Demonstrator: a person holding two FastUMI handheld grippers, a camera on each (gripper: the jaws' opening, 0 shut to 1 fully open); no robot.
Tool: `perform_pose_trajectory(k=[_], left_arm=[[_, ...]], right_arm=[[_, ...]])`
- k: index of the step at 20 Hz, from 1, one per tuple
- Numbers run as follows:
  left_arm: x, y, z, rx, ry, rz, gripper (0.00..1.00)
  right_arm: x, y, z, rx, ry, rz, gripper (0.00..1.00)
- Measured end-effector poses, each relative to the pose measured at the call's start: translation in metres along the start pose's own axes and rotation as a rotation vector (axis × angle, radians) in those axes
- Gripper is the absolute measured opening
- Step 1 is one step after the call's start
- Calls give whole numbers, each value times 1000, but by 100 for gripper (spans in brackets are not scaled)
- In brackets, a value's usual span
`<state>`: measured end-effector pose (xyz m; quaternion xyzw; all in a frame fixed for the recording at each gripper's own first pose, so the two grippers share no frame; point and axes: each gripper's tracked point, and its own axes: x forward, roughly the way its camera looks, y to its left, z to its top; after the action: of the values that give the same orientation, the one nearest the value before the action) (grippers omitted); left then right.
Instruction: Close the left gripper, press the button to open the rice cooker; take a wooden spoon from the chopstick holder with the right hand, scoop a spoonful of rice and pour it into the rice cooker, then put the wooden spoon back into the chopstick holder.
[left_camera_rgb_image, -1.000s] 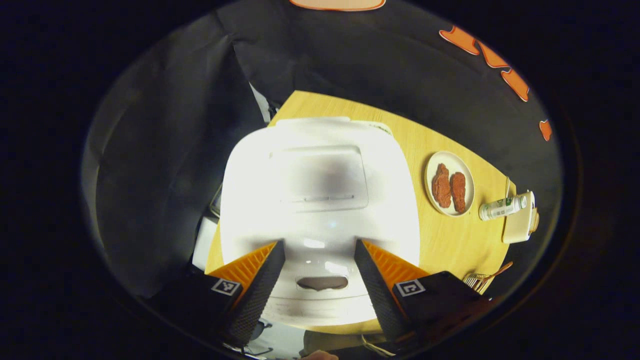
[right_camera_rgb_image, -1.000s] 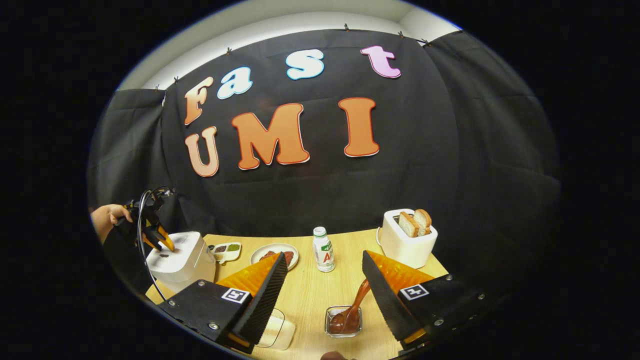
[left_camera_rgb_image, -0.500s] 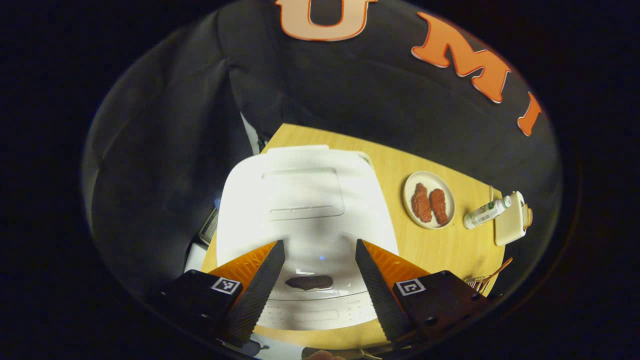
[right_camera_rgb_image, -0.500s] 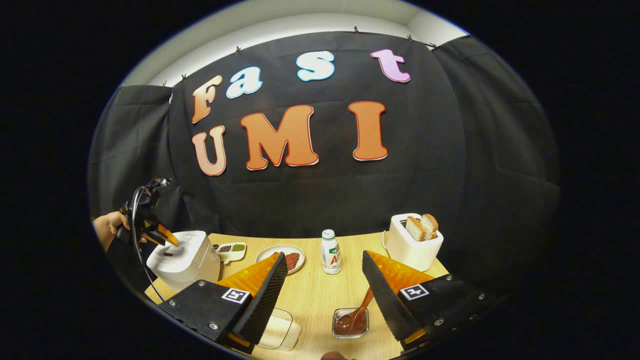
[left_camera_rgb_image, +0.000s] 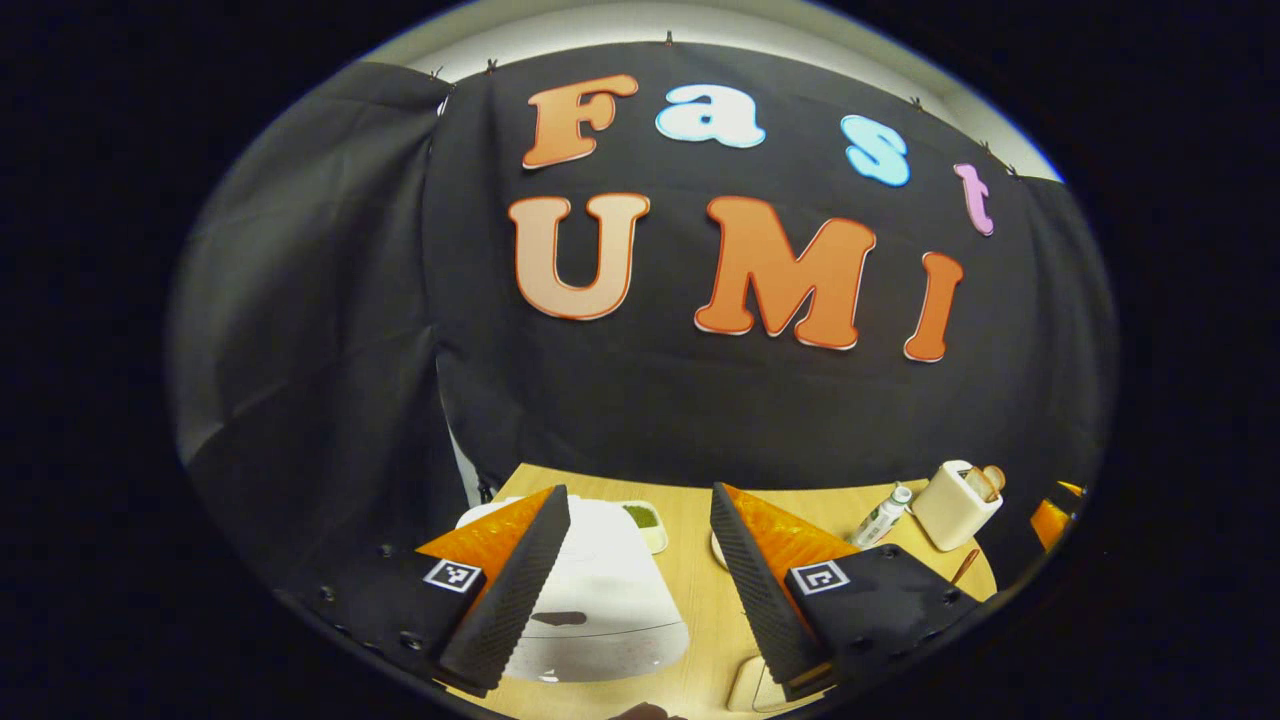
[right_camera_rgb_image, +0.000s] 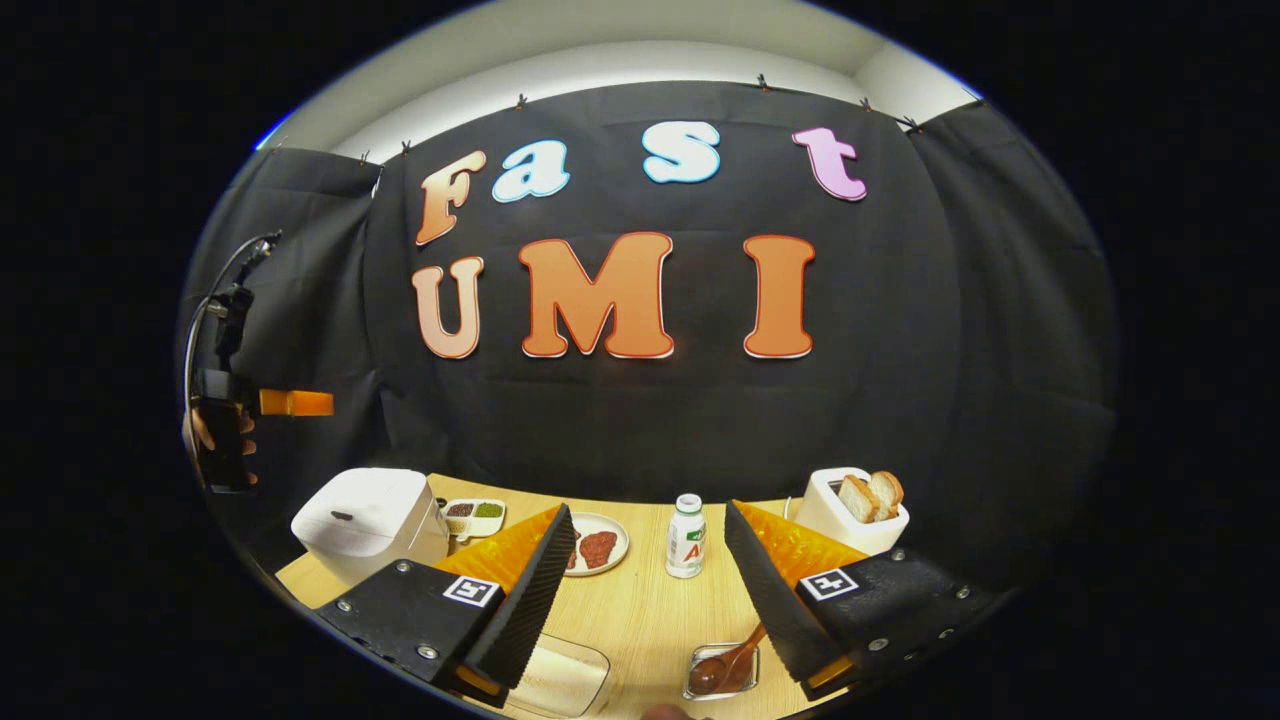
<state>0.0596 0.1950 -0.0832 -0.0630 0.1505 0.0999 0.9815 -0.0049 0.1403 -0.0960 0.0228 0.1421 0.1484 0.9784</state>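
Lifted clear above the closed rice cooker (right_camera_rgb_image: 370, 520), left gripper (left_camera_rgb_image: 640, 500) gapes wide and empty; right gripper (right_camera_rgb_image: 648, 520) likewise.

In the left gripper view, the near left of the rice cooker (left_camera_rgb_image: 600, 600) is covered by the left finger (left_camera_rgb_image: 510, 585). The plate (left_camera_rgb_image: 716, 548) beside it shows as a sliver behind the right finger (left_camera_rgb_image: 750, 580). A pale thing (left_camera_rgb_image: 748, 688) at the near worktop (left_camera_rgb_image: 700, 590) edge is cut off and cannot be named.

In the right gripper view, the plate (right_camera_rgb_image: 598, 545) is partly hidden by the left finger (right_camera_rgb_image: 520, 600). The spoon (right_camera_rgb_image: 728, 668) handle runs behind the right finger (right_camera_rgb_image: 770, 600). The clear box (right_camera_rgb_image: 560, 680) is cut off at the bottom. The hand (right_camera_rgb_image: 222, 440) holding the left gripper (right_camera_rgb_image: 295, 402) is mostly hidden behind it; whether its fingers are apart cannot be told from here.
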Motion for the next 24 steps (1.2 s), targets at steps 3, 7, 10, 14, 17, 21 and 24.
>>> perform_pose_trajectory(k=[3,7,10,14,17,21,24], left_arm=[[-22,-9,25,24,-154,7,96],[-46,-42,29,70,-303,-26,96],[-60,-60,44,122,-408,-53,93],[-70,-66,46,136,-406,-71,99],[-69,-71,44,115,-412,-80,96],[-63,-76,39,143,-397,-74,93],[-56,-78,37,161,-385,-80,93]], right_arm=[[5,13,18,-22,-60,10,93],[8,24,24,-31,-90,23,94],[9,30,28,-32,-114,31,94],[9,28,42,-35,-181,0,94],[10,35,48,-49,-217,1,94],[11,38,49,-56,-240,6,94],[17,40,50,-82,-244,-6,94]])
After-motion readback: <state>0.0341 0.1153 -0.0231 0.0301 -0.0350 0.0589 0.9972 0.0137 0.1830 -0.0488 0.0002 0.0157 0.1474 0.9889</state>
